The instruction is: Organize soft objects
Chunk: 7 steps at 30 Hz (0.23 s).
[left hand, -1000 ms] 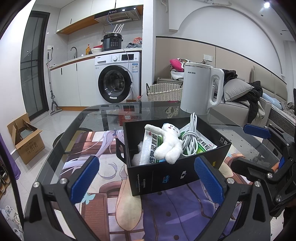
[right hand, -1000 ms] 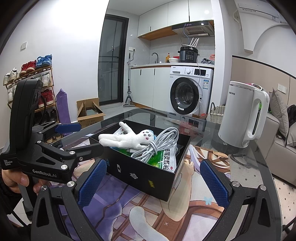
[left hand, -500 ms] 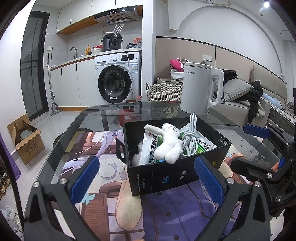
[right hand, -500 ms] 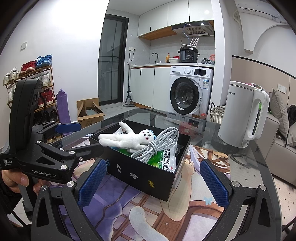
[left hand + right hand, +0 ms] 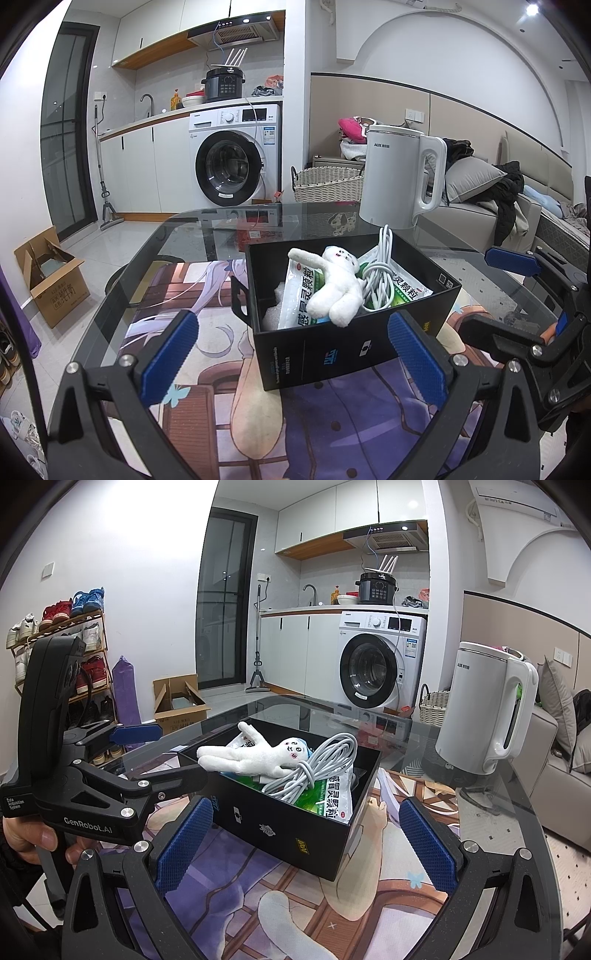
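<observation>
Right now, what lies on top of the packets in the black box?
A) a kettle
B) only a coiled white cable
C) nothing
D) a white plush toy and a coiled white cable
D: the white plush toy and the coiled white cable both rest on the green-and-white packets inside the black box.

left tongs (image 5: 291,360): black frame | blue ribbed pads (image 5: 170,356) | silver screws
</observation>
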Available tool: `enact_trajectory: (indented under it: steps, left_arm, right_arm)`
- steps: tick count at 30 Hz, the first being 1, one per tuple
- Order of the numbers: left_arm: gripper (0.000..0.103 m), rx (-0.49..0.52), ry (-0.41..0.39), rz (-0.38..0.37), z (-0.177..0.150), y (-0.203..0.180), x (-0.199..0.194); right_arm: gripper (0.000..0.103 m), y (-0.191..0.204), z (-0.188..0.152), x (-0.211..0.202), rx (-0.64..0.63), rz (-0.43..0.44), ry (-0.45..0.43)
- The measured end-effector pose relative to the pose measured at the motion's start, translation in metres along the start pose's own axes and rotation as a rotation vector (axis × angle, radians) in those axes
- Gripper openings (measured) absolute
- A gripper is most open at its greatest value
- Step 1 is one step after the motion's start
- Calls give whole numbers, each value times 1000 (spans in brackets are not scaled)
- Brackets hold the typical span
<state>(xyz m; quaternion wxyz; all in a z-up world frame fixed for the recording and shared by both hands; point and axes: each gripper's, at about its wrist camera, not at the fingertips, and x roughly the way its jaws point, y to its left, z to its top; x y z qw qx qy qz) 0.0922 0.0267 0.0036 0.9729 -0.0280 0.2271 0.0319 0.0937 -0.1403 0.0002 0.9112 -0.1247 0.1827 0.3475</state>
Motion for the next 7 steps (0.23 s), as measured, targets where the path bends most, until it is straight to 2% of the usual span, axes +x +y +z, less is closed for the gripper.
enact_trajectory:
  steps: [7]
  left_arm:
    - [103,5,-14,-6,4,0,-5]
  right_arm:
    - [103,1,0,0,0,0,0]
